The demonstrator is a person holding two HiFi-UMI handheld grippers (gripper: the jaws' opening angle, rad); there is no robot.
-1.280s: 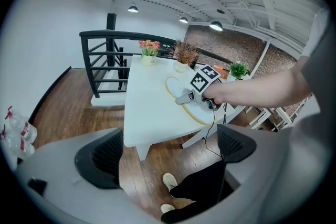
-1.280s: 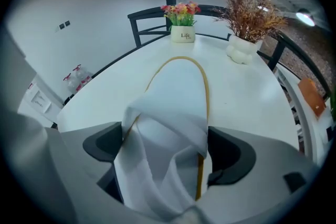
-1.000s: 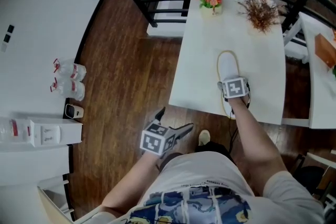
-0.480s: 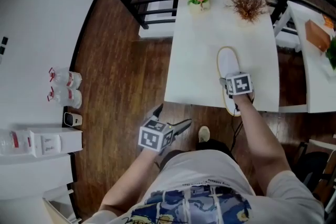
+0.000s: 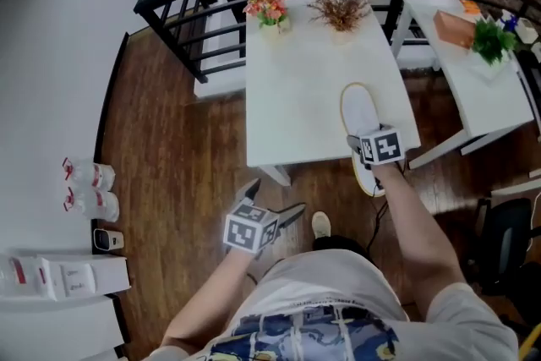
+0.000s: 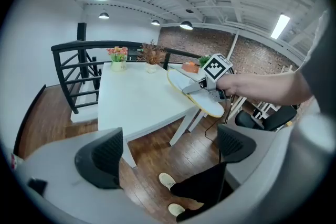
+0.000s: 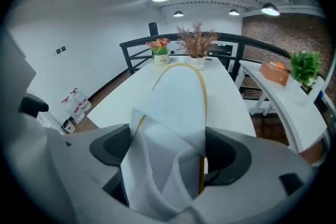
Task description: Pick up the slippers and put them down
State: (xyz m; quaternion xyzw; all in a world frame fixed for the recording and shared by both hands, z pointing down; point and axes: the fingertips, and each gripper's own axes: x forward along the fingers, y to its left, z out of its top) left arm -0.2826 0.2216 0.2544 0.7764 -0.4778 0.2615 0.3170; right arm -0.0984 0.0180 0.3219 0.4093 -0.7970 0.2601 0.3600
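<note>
right gripper point(image 7: 168, 152) holds the slipper point(image 7: 178, 97), not let go yet

the right gripper is shut tight on the back end of the white slipper. the soft cloth is squashed between its two jaws. the front end of the slipper lies over the white table point(image 5: 296, 97). the back end sticks out past the near edge. i cannot tell if the front touches the table top.

the left gripper point(image 6: 168, 152) is wide open with nothing in it. it hangs low over the brown wood floor point(image 5: 177, 165), well away from the slipper.

so the grabbing part looks done, i think. setting it down and letting go is left. only one slipper shows here, so i cannot say where another one is.
</note>
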